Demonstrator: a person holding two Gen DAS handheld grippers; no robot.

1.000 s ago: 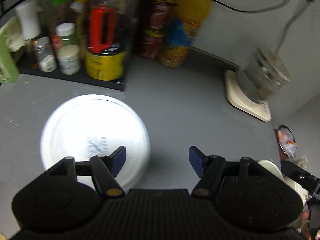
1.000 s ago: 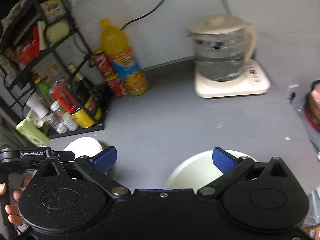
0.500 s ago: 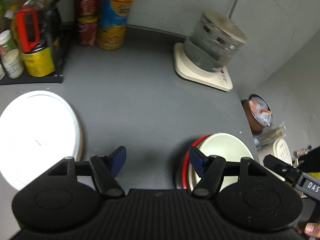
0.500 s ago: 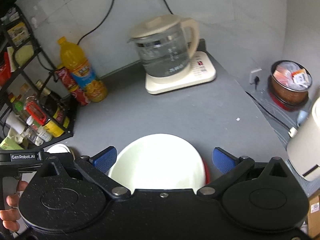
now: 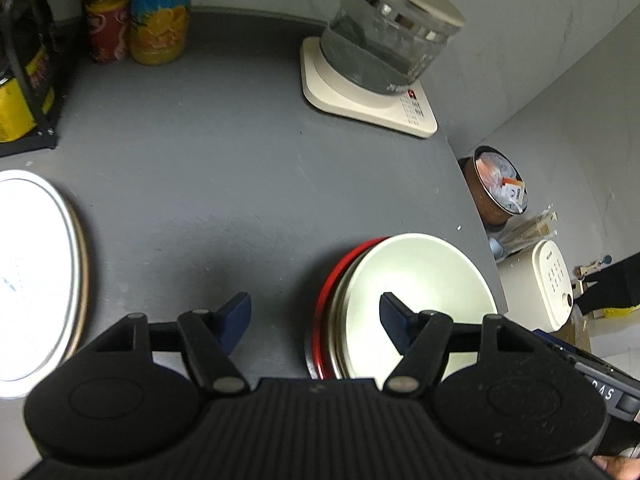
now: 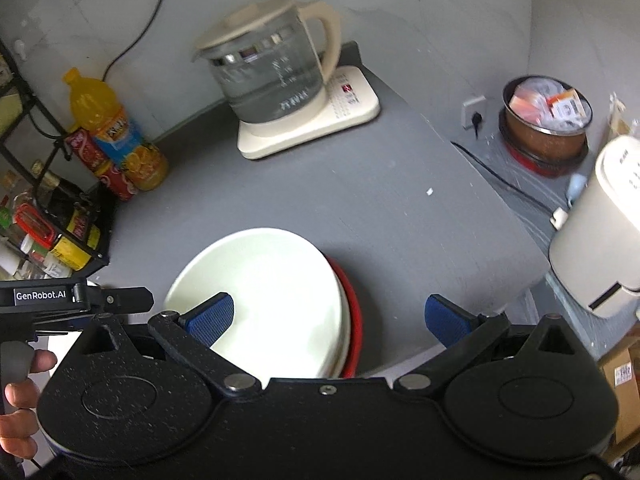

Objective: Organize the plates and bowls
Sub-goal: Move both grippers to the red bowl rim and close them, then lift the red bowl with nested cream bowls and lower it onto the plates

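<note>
A cream plate tops a stack with a red plate beneath, near the grey counter's front right corner. It also shows in the right wrist view, with the red plate's rim at its right. A white plate on a tan one lies at the left. My left gripper is open and empty, its right finger over the stack's left edge. My right gripper is open and empty, its left finger over the cream plate.
A glass kettle on its cream base stands at the back. An orange juice bottle and red cans stand by a black spice rack at the left. A brown pot and a white appliance sit beyond the counter's right edge.
Both grippers have swung right, from the white plate at the left toward the cream and red stack. Both stay open.
</note>
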